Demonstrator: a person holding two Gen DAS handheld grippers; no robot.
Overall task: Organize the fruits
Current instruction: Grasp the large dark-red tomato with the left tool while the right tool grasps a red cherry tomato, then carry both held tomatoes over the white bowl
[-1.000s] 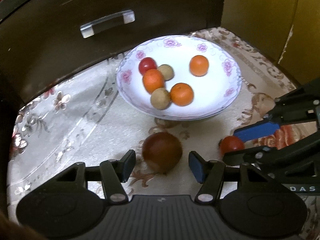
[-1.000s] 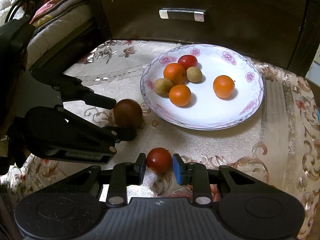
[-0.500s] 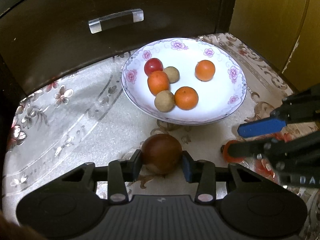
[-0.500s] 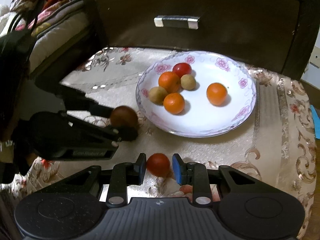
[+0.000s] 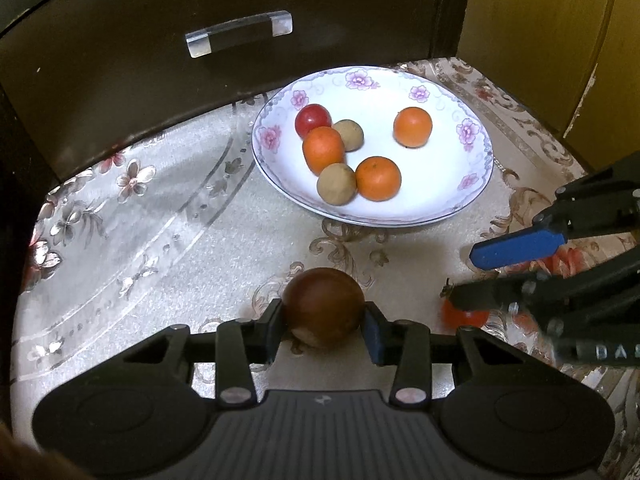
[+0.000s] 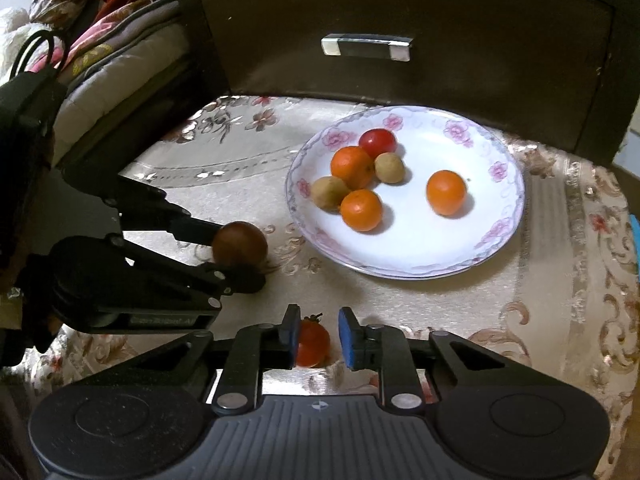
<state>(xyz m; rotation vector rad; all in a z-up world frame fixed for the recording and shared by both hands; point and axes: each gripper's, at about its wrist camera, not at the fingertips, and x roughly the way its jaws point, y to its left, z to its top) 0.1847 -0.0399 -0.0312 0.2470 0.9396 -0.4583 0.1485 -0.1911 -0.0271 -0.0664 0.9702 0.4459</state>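
Observation:
A white flowered plate [image 5: 476, 168] [image 6: 508, 200] holds three oranges, two small tan fruits and a red fruit. My left gripper [image 5: 324, 322] is shut on a dark brown round fruit [image 5: 324, 306] [image 6: 240, 244], held just above the cloth in front of the plate. My right gripper [image 6: 318, 334] stands around a small red tomato [image 6: 314, 344] [image 5: 464, 316]; the left pad touches it, and a gap shows at the right pad. The tomato looks lifted slightly off the cloth.
A dark wooden cabinet with a drawer handle [image 5: 240, 38] [image 6: 366, 46] stands right behind the plate. The embroidered beige tablecloth [image 5: 152, 216] covers the surface. Bedding [image 6: 100, 48] lies at the far left. A yellow wall [image 5: 540, 32] is at the right.
My left gripper closed on the brown fruit and raised it slightly. My right gripper narrowed around the tomato and pulled back and up with it.

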